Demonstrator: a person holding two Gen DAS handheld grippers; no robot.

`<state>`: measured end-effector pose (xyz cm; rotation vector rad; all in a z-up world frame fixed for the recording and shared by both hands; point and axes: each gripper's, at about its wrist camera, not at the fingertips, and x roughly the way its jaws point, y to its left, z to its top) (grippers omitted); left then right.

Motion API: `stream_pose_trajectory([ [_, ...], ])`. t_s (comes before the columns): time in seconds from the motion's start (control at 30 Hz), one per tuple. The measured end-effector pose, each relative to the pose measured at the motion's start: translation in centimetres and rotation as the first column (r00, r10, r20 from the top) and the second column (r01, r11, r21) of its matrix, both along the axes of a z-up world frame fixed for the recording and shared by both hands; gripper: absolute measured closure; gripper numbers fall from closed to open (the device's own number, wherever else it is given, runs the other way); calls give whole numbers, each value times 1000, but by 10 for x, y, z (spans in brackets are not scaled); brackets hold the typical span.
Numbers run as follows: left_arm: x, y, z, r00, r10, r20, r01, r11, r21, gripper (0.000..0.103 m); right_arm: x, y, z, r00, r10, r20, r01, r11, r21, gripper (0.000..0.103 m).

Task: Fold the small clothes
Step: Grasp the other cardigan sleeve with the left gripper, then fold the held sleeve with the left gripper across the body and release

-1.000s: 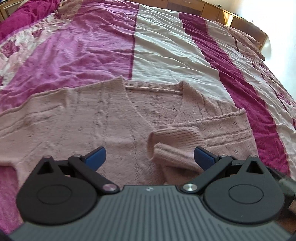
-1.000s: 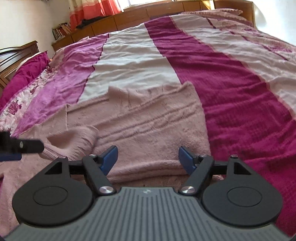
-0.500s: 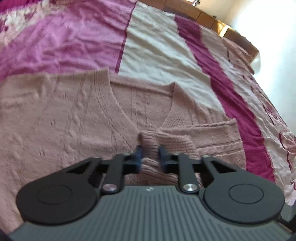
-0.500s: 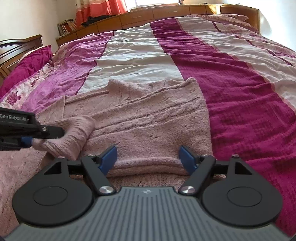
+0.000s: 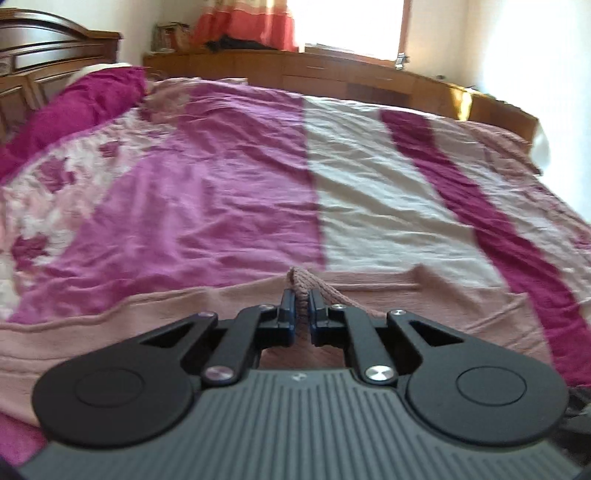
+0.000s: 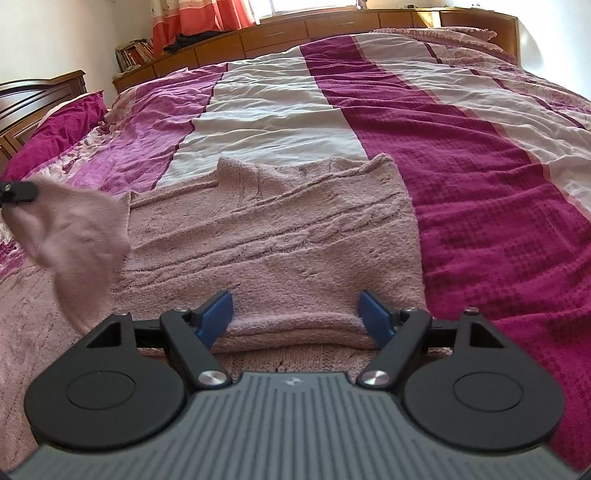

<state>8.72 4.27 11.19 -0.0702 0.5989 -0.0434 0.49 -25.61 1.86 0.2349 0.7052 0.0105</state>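
In the left wrist view, a dark wooden headboard (image 5: 44, 48) fills the upper left corner, with a magenta pillow (image 5: 74, 110) below it. The striped bedspread (image 5: 229, 184) runs across the middle of the frame in bands of floral pink, violet, cream and deep magenta. Along the lower part lies the dusty-pink knitted cardigan (image 5: 110, 325), flat on the bedspread. At lower centre the left gripper (image 5: 303, 299) has its fingers pressed together on the cardigan's sleeve cuff (image 5: 298, 280), whose ribbed end pokes up between the pads; the jaws have just been closing onto it. A low wooden cabinet (image 5: 351, 77) lines the top of the frame under an orange curtain (image 5: 243, 22).

In the right wrist view, at the far left edge, the left gripper's black tip (image 6: 16, 192) holds the sleeve (image 6: 81, 236) lifted off the bed, blurred and hanging in a loose fold. The cardigan's body (image 6: 280, 229) spreads across the centre, its right side folded over with a straight edge lying against the deep magenta stripe (image 6: 480, 206). At lower centre the right gripper (image 6: 295, 314) has its blue fingers (image 6: 216, 314) spread wide, one on each side of the folded hem; the pads grip nothing.
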Motion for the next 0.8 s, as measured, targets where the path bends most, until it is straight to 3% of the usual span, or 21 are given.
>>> stream_pose_trajectory([
  [0.2, -4, 39, -33, 992, 82, -98, -80, 997, 20, 94, 3, -4, 5, 1000, 9, -24, -8, 1000, 10, 22],
  [0.37, -8, 57, -64, 978, 102, -182, -105, 994, -3, 94, 16, -15, 22, 998, 6, -60, 0, 996, 88, 22],
  [0.63, -7, 52, -78, 982, 85, -169, -79, 996, 45, 92, 67, -20, 45, 997, -4, -71, 13, 991, 134, 23],
  [0.8, -8, 53, -80, 983, 76, -166, -71, 997, 37, 91, 115, -16, 32, 983, -2, -182, 43, 975, 218, 35],
])
